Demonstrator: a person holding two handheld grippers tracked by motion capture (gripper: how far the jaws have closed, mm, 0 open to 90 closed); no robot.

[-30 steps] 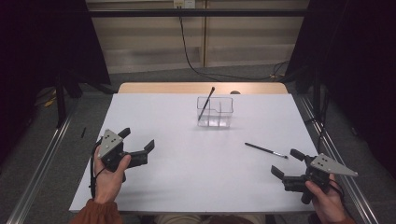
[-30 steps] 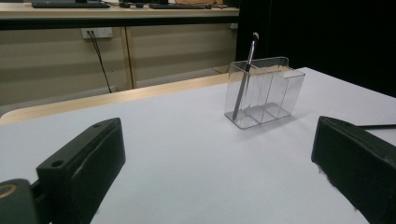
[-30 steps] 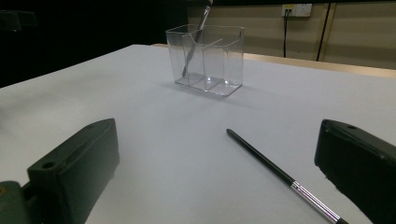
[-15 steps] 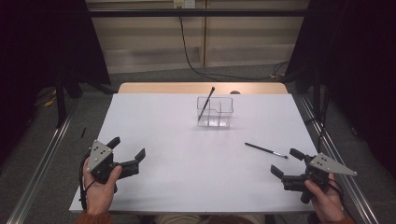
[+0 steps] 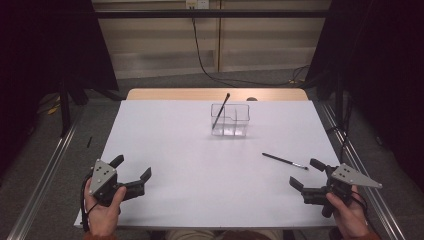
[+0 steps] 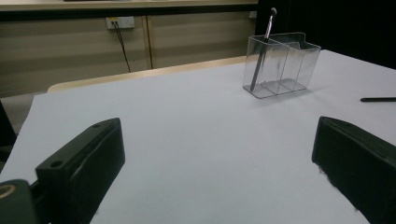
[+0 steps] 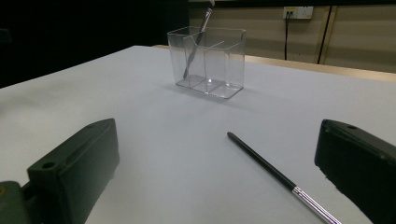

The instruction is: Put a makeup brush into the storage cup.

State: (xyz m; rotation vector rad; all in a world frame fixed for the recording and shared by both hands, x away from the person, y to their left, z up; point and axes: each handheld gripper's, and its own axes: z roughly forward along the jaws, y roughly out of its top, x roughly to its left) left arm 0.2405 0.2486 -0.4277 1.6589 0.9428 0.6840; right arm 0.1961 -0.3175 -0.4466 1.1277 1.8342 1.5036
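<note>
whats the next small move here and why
Probably ease the right gripper forward to straddle the makeup brush lying flat on the white table. Its jaws stand open and empty just short of it, while the clear organizer already holds one brush upright.

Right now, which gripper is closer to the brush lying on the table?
The right gripper. It sits just in front of the brush, jaws open, not touching it. The left gripper is far off, across the table, near the front left corner.
</note>
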